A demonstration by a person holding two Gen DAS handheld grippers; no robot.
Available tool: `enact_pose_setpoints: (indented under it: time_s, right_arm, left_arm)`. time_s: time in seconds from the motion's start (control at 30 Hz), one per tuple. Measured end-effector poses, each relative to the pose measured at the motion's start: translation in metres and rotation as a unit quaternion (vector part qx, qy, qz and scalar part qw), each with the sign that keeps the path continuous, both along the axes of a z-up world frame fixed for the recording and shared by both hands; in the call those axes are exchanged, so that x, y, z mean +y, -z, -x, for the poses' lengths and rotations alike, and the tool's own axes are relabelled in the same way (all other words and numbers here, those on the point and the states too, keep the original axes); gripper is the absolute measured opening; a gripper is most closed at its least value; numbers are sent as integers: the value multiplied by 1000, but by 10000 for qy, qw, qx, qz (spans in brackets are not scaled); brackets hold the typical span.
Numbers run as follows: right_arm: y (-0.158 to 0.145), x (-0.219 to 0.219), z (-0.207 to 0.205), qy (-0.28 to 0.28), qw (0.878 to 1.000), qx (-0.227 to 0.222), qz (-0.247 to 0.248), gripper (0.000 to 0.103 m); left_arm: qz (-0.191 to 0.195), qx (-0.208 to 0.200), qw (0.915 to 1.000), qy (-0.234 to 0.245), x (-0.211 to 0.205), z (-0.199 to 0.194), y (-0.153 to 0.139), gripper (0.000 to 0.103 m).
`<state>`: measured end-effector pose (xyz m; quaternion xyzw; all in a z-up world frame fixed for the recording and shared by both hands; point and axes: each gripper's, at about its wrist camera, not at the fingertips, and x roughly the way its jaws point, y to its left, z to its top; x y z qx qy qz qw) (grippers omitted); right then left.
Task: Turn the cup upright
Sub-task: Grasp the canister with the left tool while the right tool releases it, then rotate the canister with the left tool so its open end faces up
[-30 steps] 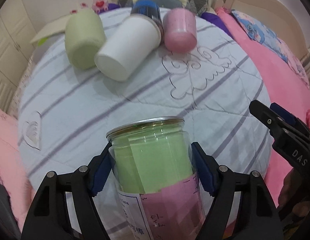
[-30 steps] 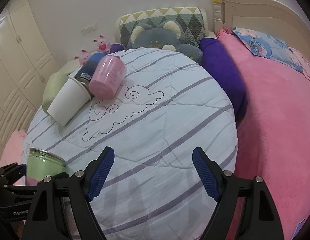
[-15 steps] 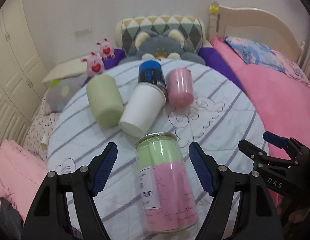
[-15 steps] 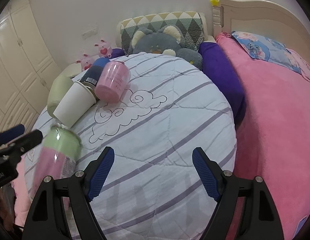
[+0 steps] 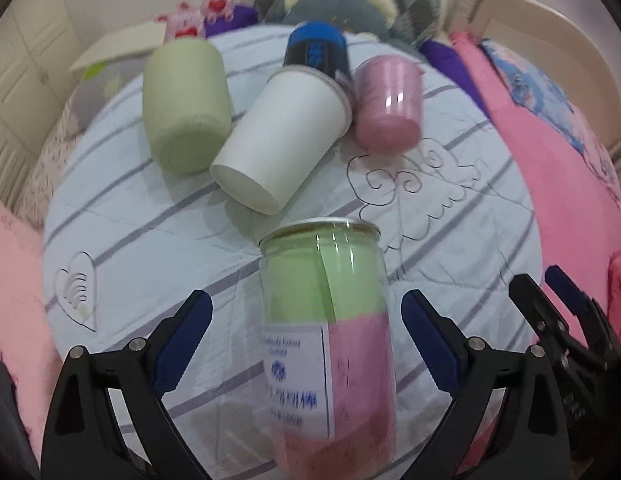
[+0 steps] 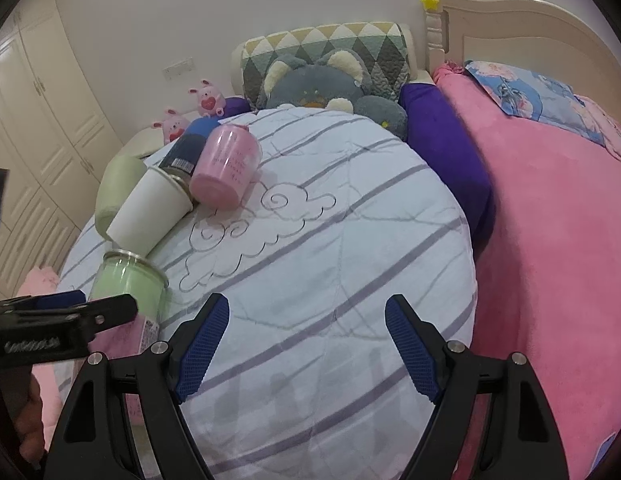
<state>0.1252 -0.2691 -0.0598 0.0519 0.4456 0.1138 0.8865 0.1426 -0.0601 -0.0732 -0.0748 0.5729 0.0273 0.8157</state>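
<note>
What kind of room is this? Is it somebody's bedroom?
Most likely a bedroom, perhaps a child's. There is a bed with a cream headboard, a pink blanket, and a big grey plush toy leaning on a pillow. Wardrobe doors line the wall.

— What are you looking at on the bed?

— Your clear, glossy plastic jar with the shiny metal rim (image 5: pixel 324 312) carries a smooth white paper label. Behind it, your matt white paper cup (image 5: pixel 282 136) looks smooth, the sage-green cup (image 5: pixel 184 104) has a dull, slightly grainy finish, and the pink plastic cup (image 5: pixel 386 104) catches a highlight.

— And what's under them?

— Your striped white quilt (image 6: pixel 330 280) is soft stitched cloth; the pink blanket (image 6: pixel 558 260) looks fuzzy. Your gripper pads (image 6: pixel 202 344) are blue, ribbed and rubbery on matt black plastic.
</note>
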Motion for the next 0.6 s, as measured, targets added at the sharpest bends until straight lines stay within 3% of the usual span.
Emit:
enact_pose_setpoints:
  time_s: [0.23,0.27,0.3,0.37,0.6]
  right_arm:
    - [10,0,-33,-222,9996,109,-108,82]
    - [11,0,-37,-255,9995,118,-121,82]
    - [12,0,-40,-276,9995,127,-126,82]
    - [15,1,-46,-336,9992,157,-161,82]
    - [11,6,-42,-560,9981,-15,-266,82]
  left_arm:
    - [-53,521,9979,-372,-4,-18,14,96]
    - [-73,535,9976,-438,-4,-19,14,90]
    - [20,555,9973,-485,-3,-20,16,73]
    - [277,645,9960,-560,0,-22,20,71]
    - [-39,-17,9996,-285,-9,-14,-6,71]
